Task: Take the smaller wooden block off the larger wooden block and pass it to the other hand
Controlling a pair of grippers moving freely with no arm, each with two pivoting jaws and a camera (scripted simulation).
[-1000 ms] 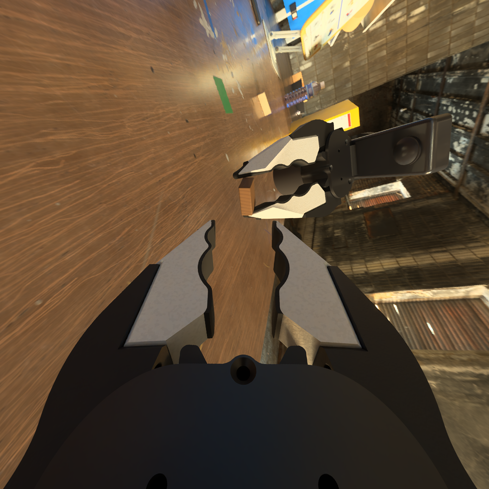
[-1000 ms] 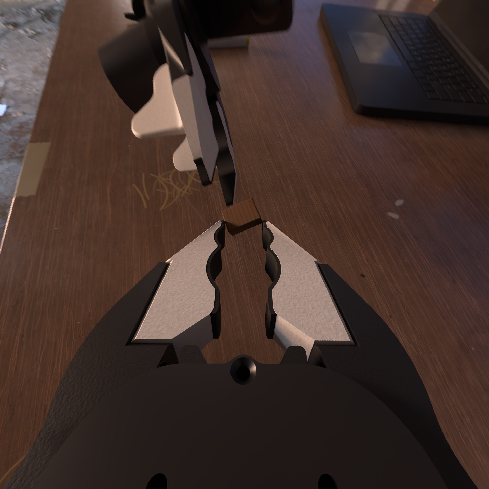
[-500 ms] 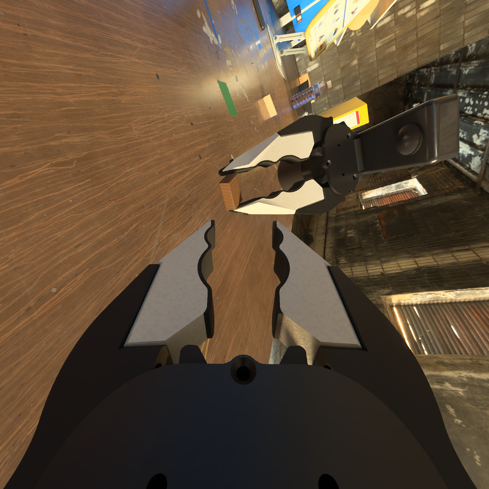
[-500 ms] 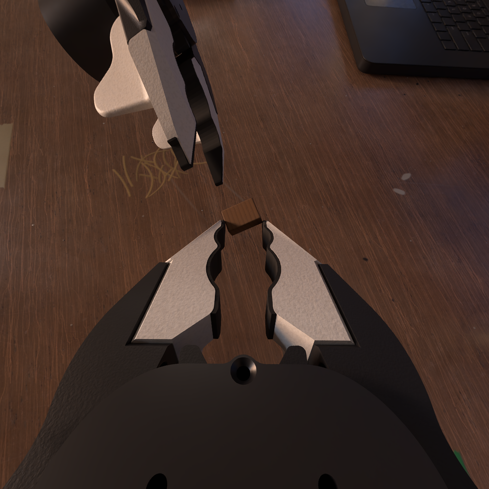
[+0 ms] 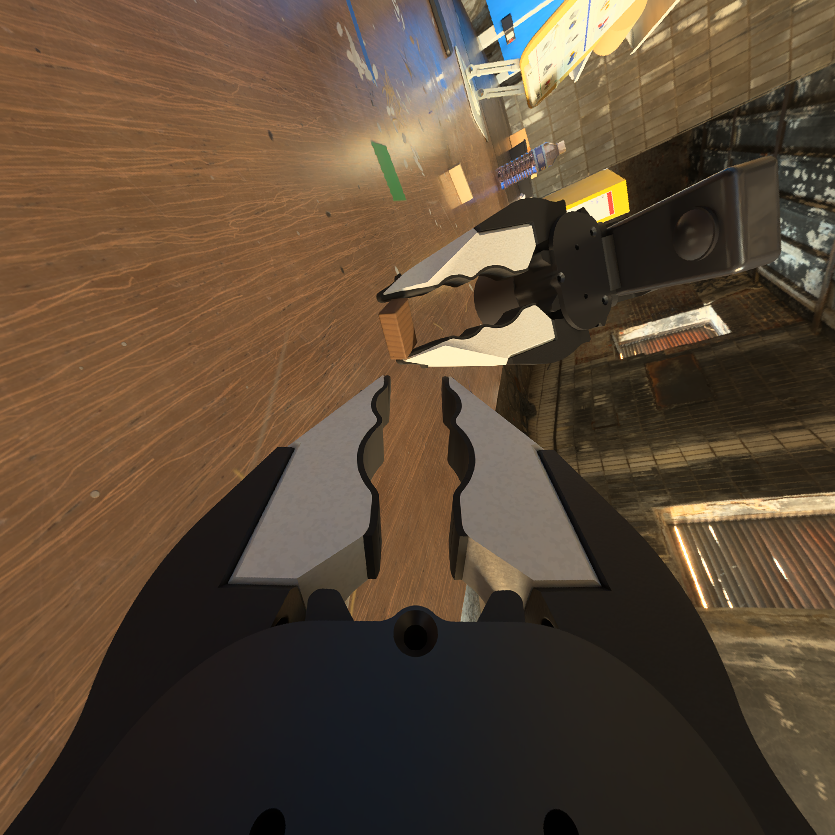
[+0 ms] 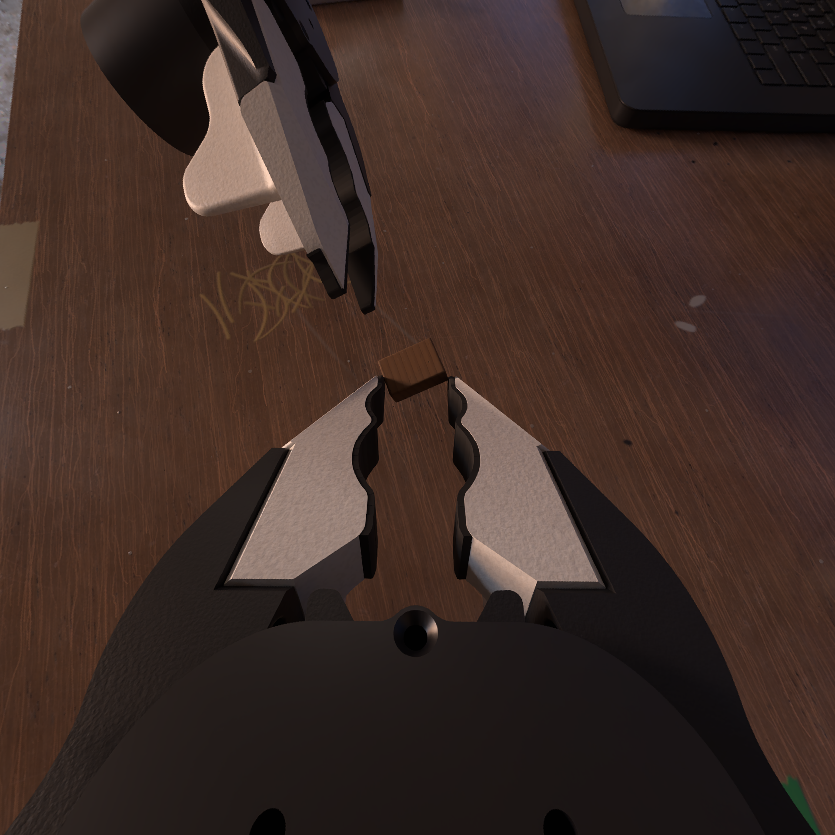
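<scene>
My right gripper (image 6: 413, 384) is shut on the smaller wooden block (image 6: 409, 368), pinching it at the fingertips above the table. In the left wrist view the right gripper (image 5: 397, 327) holds the block (image 5: 396, 330) just beyond my left gripper (image 5: 415, 382), which is open and empty. In the right wrist view the left gripper (image 6: 352, 298) points down toward the block, its tips a short gap away. The larger wooden block (image 5: 456, 183) sits farther off on the table.
A black laptop (image 6: 723, 58) lies at the far right of the brown wooden table (image 6: 587, 316). A green strip (image 5: 387, 171) lies near the larger block. A yellow box (image 5: 596, 196) and a bottle (image 5: 526, 165) are beyond it. Tape (image 6: 16, 275) marks the table's left edge.
The left gripper's tips have drawn back a little from the block, which they nearly touched a second ago. The right gripper has kept hold of the block.
</scene>
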